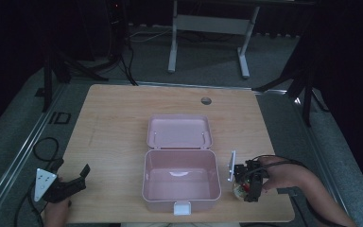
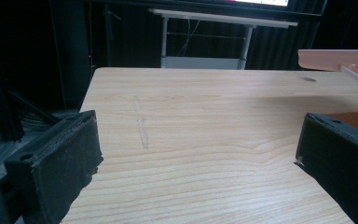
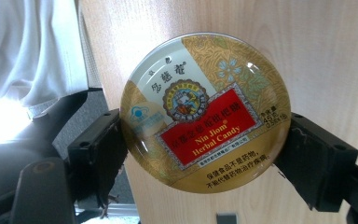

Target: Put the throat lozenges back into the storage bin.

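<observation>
A: Starting nearest the person: the right gripper (image 1: pixel 246 188) sits just to the right of the pink box (image 1: pixel 181 178), close to the table's (image 1: pixel 113 123) near edge, and its jaws are clamped across a round candy tin (image 3: pixel 205 112).

B: The right gripper view confirms it. One black jaw presses each side of the tin's rim, with the gold and red lid facing the camera. The label reads "Nin Jiom Herbal Candy".

A: How does it handle, do you reckon?

B: My guess is light and rigid, a thin metal shell. The glossy domed lid looks slippery, so the rim is the place to grip, straight across the widest line. Squeeze off-centre and it could squirt out.

A: And left of the box?

B: The left gripper (image 1: pixel 71 187) rests near the table's front left corner, well apart from the box. Its jaws are spread wide with bare wood between them.

A: The box itself?

B: Open and empty, its latch (image 1: pixel 182 208) facing the person. Beyond it the lid (image 1: pixel 178 131) lies folded back flat, and farther still there is a small round hole (image 1: pixel 206 100) in the tabletop.
</observation>
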The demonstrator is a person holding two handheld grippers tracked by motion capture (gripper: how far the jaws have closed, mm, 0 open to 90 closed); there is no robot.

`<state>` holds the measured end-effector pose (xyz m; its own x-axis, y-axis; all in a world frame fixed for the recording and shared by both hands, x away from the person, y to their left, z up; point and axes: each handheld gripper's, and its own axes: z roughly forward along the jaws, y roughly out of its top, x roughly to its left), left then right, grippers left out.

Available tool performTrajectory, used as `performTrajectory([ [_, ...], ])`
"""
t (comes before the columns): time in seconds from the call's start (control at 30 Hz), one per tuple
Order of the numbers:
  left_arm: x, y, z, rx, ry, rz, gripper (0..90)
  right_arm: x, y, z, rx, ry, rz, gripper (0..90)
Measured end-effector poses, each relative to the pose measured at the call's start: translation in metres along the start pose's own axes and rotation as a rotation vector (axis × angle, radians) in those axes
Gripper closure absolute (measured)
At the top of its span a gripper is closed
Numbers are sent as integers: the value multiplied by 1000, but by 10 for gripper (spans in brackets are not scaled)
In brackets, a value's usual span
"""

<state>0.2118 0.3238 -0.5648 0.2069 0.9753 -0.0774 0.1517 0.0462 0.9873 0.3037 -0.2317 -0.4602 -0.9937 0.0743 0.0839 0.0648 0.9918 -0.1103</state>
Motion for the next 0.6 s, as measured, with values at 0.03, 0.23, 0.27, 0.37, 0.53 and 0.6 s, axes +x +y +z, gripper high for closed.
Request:
performTrajectory([
  [0.03,0,0,0,0,0,1,3,0,0,-4,1,-5,-2,202],
  [0.23,0,0,0,1,0,1,3,4,-2,-33,-23,-14,19,203],
  [0.27,0,0,0,1,1,1,3,5,-2,-37,-23,-15,25,203],
  [0.37,0,0,0,1,1,0,3,6,-2,-50,-21,-28,27,203],
  [0.53,0,0,0,0,1,-1,3,7,0,-72,-38,-45,26,203],
  [0.6,0,0,0,1,2,0,3,8,2,-81,-48,-52,19,203],
])
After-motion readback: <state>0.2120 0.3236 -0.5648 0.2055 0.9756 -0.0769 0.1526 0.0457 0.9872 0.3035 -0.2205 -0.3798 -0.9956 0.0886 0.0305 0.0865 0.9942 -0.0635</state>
